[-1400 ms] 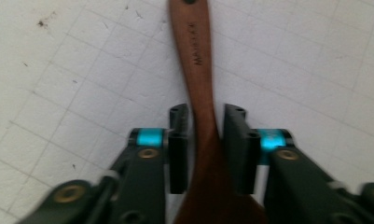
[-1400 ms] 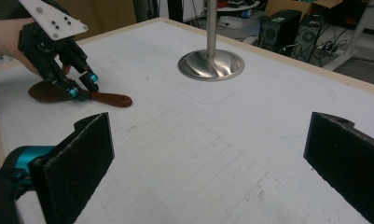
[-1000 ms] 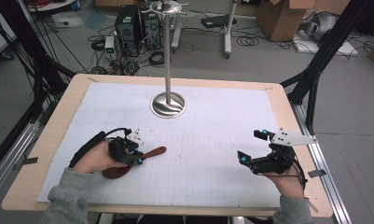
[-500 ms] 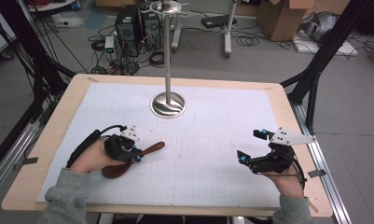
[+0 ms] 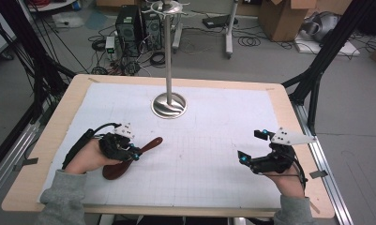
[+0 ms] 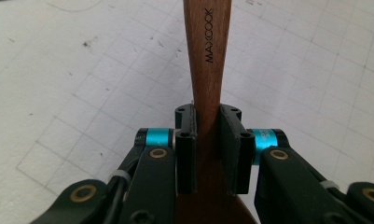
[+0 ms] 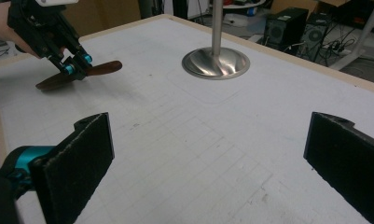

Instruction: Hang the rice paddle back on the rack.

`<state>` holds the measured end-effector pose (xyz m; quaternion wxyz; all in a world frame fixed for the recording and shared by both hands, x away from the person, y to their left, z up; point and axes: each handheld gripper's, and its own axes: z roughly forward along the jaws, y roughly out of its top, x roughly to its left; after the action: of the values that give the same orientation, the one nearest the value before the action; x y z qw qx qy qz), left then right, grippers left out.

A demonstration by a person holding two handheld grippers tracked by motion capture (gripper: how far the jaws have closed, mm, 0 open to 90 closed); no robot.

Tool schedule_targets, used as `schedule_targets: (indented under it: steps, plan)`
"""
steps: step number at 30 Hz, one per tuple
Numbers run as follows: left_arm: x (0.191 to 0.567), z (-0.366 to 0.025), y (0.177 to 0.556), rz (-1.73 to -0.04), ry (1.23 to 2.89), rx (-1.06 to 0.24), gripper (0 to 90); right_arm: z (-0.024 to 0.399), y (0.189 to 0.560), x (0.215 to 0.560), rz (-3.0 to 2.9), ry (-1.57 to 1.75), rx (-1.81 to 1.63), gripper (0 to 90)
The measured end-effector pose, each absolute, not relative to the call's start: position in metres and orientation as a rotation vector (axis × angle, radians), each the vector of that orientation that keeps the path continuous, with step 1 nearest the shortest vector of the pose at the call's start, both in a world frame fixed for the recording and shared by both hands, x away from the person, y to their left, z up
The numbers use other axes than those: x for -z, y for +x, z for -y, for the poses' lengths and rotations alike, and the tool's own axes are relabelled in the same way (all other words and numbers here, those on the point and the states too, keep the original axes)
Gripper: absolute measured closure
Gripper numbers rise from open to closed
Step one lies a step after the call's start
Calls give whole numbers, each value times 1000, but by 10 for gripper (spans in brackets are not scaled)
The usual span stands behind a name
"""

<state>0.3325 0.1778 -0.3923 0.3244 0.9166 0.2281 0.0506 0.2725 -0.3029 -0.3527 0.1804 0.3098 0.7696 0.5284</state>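
Your left gripper [image 6: 207, 140] pinches the dark brown wooden spoon [image 6: 208, 56] at its stiff, light handle neck; keep that hold while your right gripper [image 7: 208, 163] stands spread, empty

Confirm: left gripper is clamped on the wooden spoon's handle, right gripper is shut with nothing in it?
Not quite. The right gripper is open, jaws wide apart with nothing between them, as the right gripper view shows. The rest holds: the left gripper is clamped on the wooden spoon at its handle.

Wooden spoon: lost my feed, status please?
Left gripper shut on wooden spoon handle. Right gripper open, empty. Metal stand well clear.
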Motion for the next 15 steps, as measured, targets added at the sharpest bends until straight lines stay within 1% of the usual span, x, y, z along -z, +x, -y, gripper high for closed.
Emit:
schedule_targets:
  steps: [8,11,15]
  plan:
    - [382,-186,327,-608,2335,-189,769,303,274,353,-2171,887,-1493,1]
    - [378,-186,324,-612,2311,-246,770,303,275,353,-2166,884,-1495,1]
    - [372,-184,320,-594,2294,-279,770,302,276,353,-2169,879,-1498,1]
